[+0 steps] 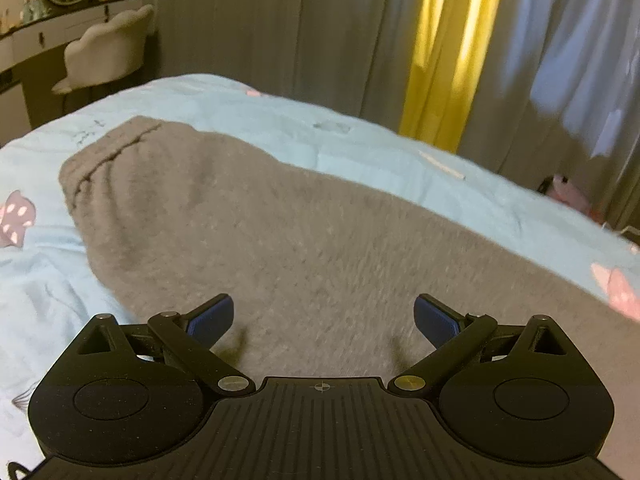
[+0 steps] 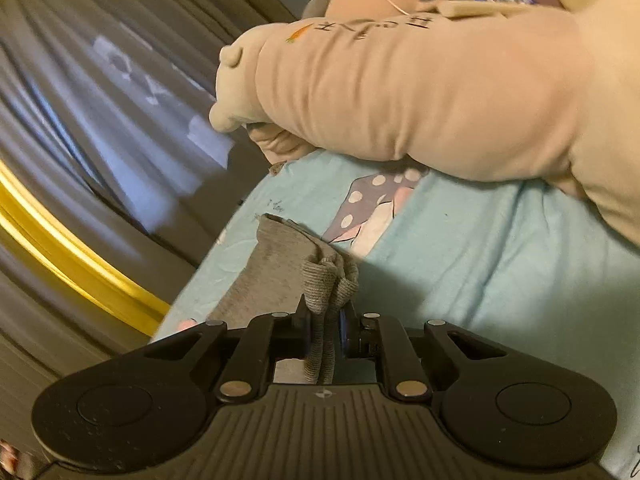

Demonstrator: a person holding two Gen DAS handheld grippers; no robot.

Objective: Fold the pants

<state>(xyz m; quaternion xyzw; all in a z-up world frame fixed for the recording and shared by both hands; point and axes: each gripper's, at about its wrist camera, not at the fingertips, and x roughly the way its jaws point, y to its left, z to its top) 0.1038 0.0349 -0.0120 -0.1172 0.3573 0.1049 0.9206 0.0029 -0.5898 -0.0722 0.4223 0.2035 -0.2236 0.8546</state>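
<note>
Pants (image 1: 280, 232), grey and fleecy, lie spread on the bed (image 1: 380, 148) directly under and ahead of the left gripper (image 1: 323, 320), whose jaws stand wide apart, holding nothing. The right gripper (image 2: 323, 328) is clamped on a bunched ribbed edge of the pants; beyond it lies a beige plush pillow (image 2: 420, 92).

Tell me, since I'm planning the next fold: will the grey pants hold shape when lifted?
Probably not: the grey pants bunch limply where the right gripper pinches them. Spread flat under the open left gripper, they look soft and fuzzy, so likely grippy.
</note>
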